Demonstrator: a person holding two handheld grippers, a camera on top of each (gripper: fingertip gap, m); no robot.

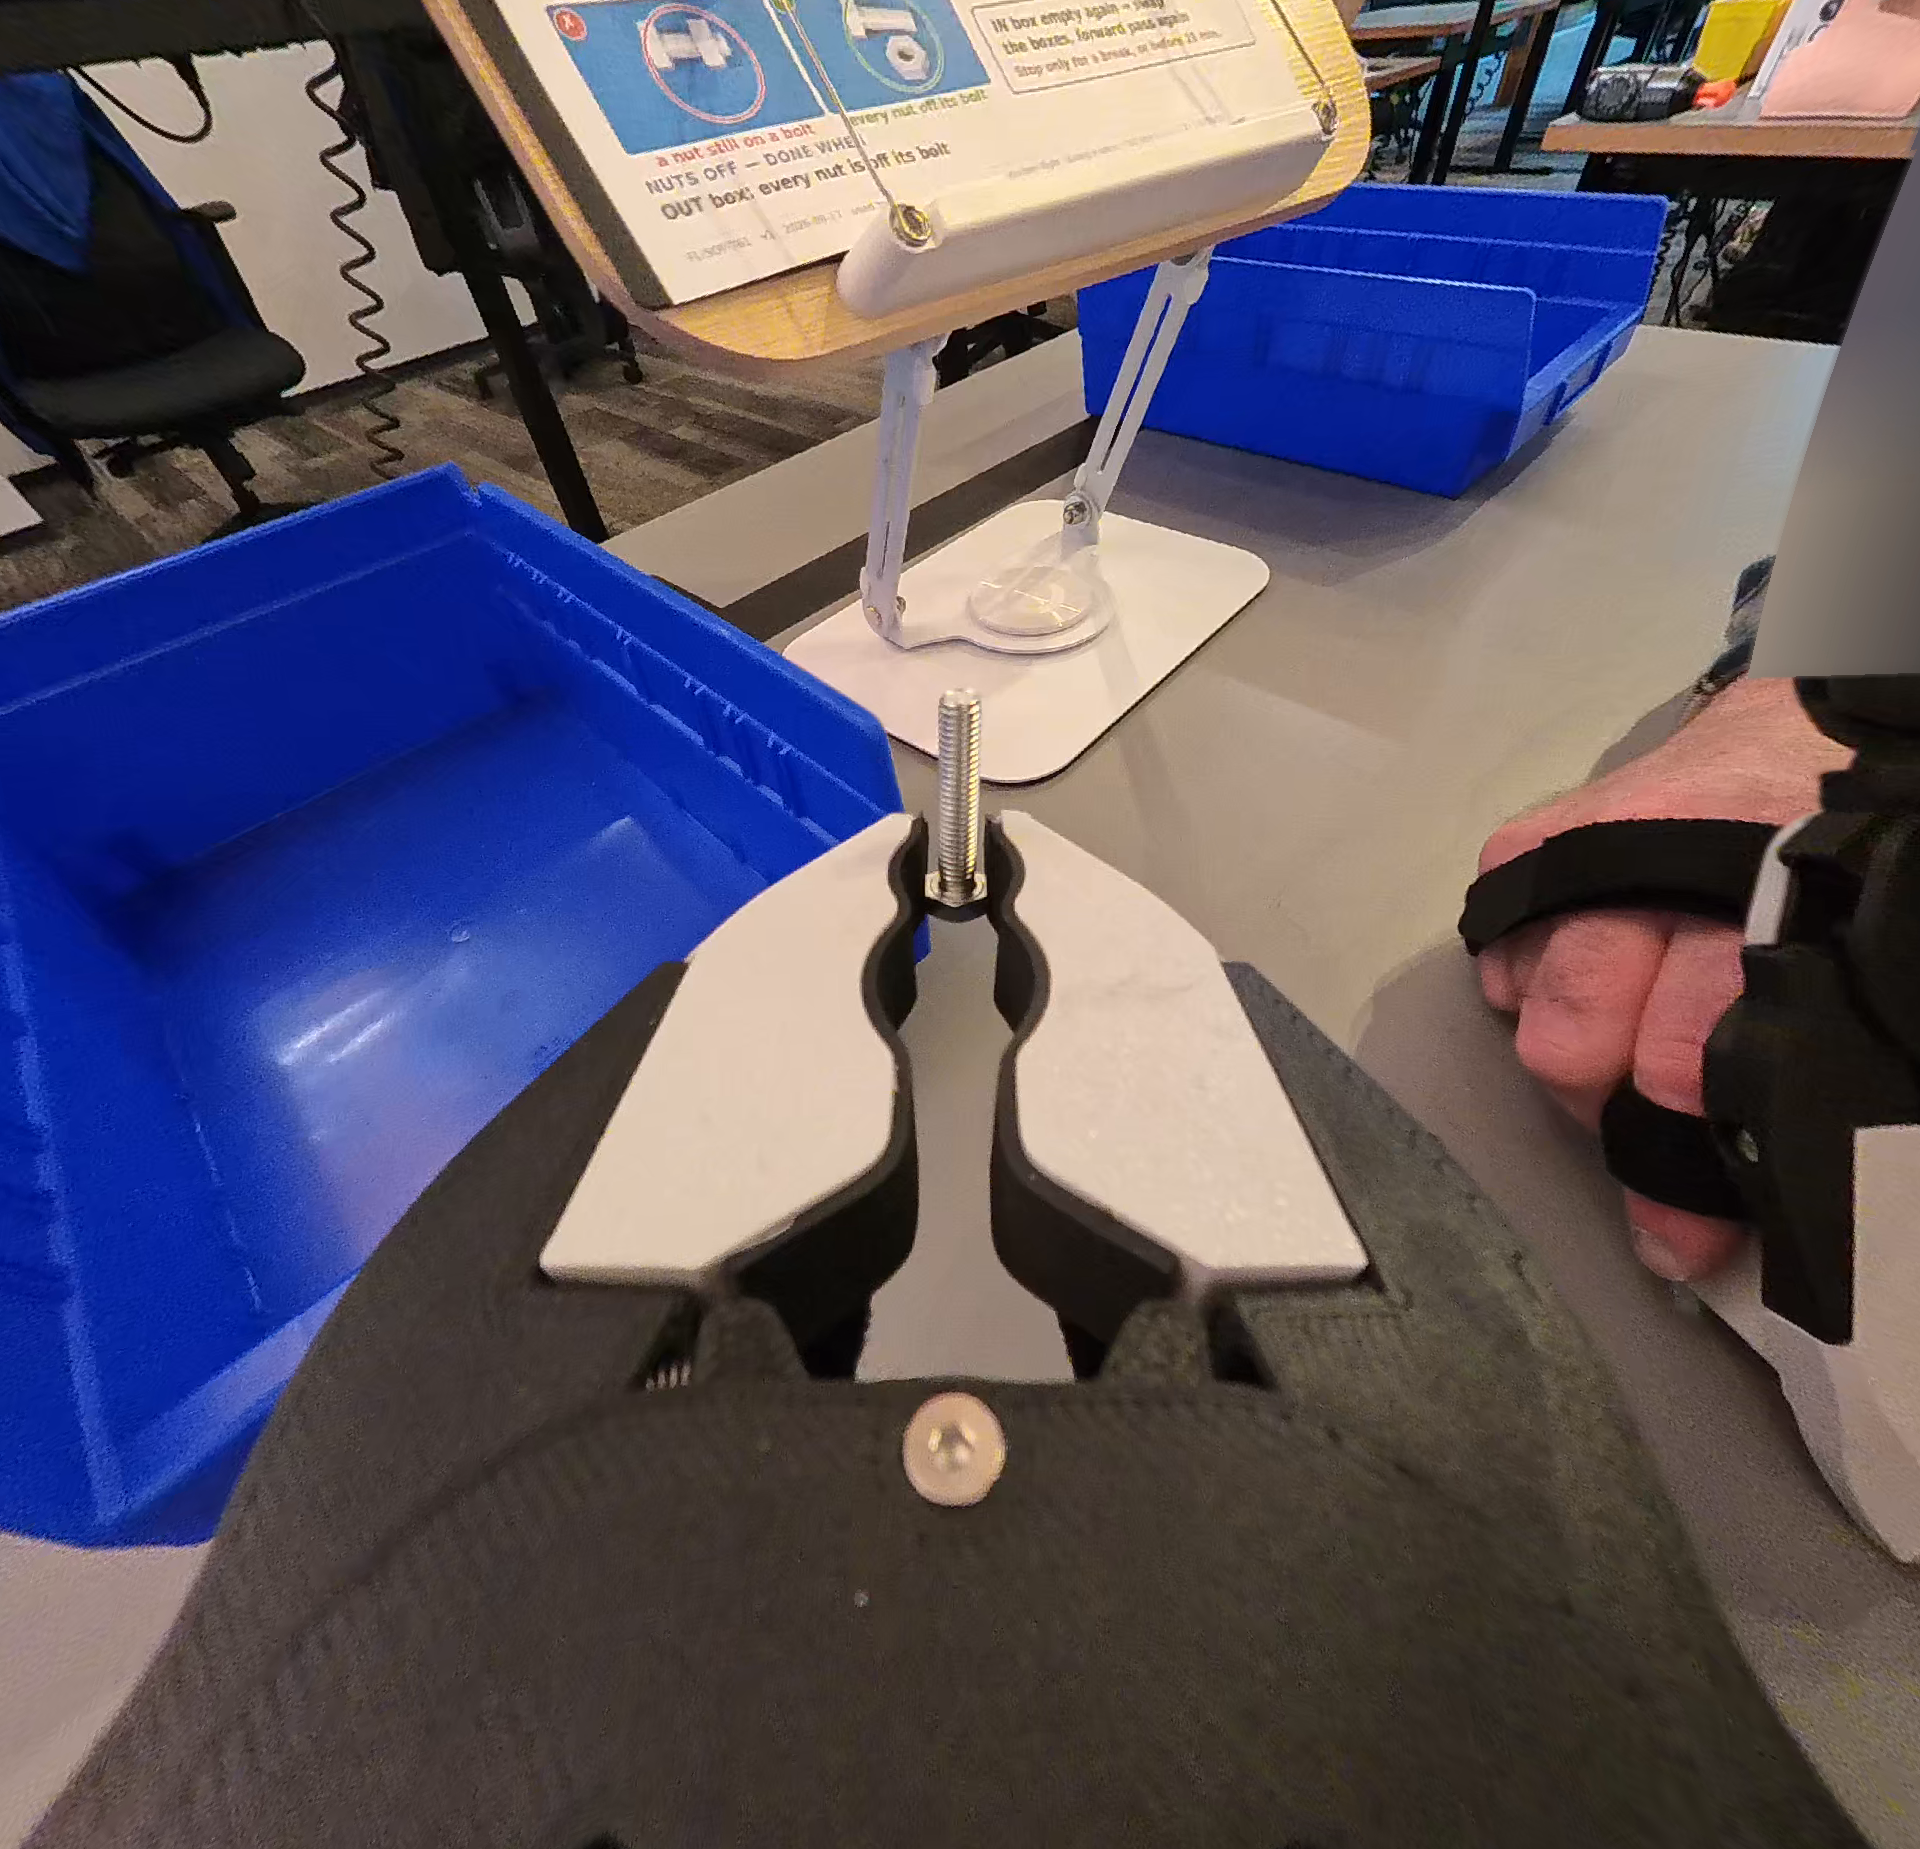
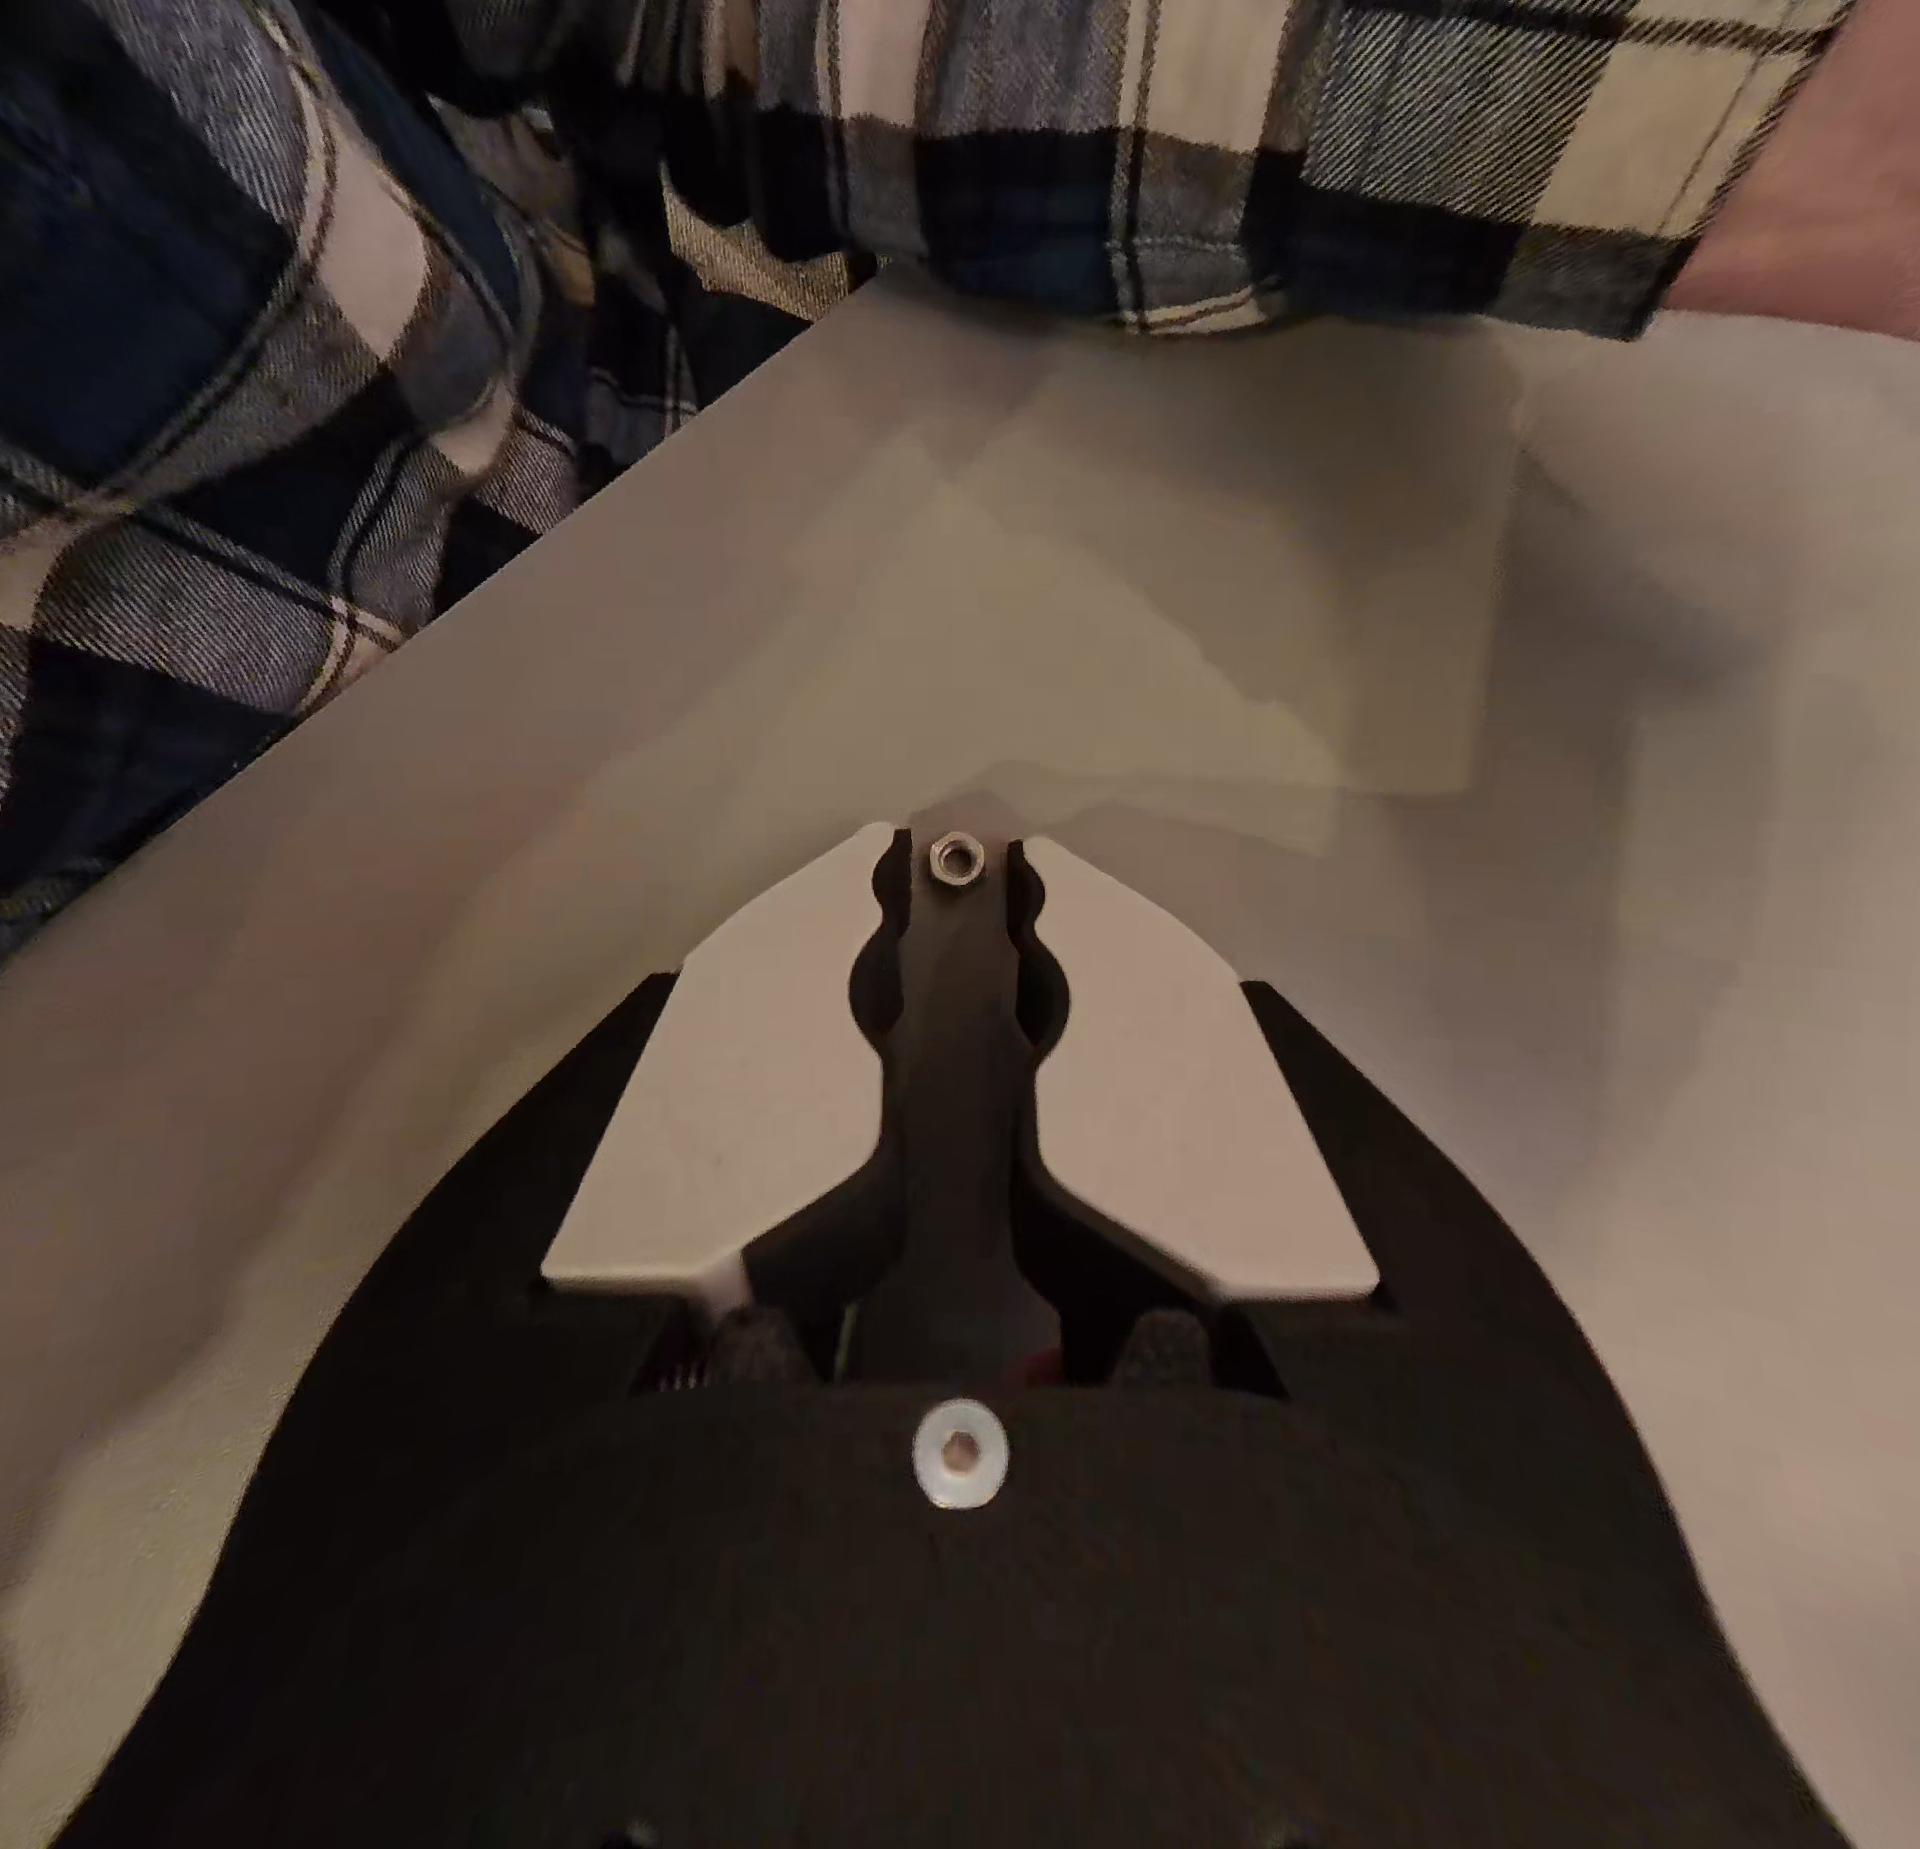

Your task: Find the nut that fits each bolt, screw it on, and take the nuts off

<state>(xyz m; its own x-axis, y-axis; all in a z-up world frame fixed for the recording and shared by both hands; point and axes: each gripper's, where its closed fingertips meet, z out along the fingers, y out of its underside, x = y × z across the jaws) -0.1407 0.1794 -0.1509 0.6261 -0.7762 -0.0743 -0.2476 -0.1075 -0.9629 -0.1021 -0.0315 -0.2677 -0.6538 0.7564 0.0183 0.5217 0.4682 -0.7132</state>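
The left gripper [image 1: 958, 869] is narrowed onto a silver hex-head bolt [image 1: 958, 760]. Its dark pads [image 1: 902, 874] press on the flats of the head, and the threaded shank stands up and away from the tips, bare of any nut. The bolt is held above the grey table [image 1: 1351, 656], just right of the near blue bin [image 1: 364, 916].

The right gripper [image 2: 958, 857] points down at the table [image 2: 727, 656], jaws partly apart. A small silver hex nut [image 2: 949, 856] lies flat between its fingertips with its bore facing up. A gap shows on both sides, so the pads do not yet press on it and the nut is not held.

Both parts look like rigid, smooth steel, light and not fragile. The nut is probably the harder one to handle: it is tiny, sits low on the table and could skate or flip if only one pad reaches it first. Taking it across two opposite flats, centred between the tips, seems best. The bolt is well taken by its head, which should resist turning while leaving the thread free.

The near bin's floor, as far as it shows, holds nothing. A second blue bin [image 1: 1403, 345] sits far right behind a white document stand [image 1: 1029, 646] carrying an instruction sheet; its inside is hidden. A hand [image 1: 1621, 978] in black straps shows at the right edge.
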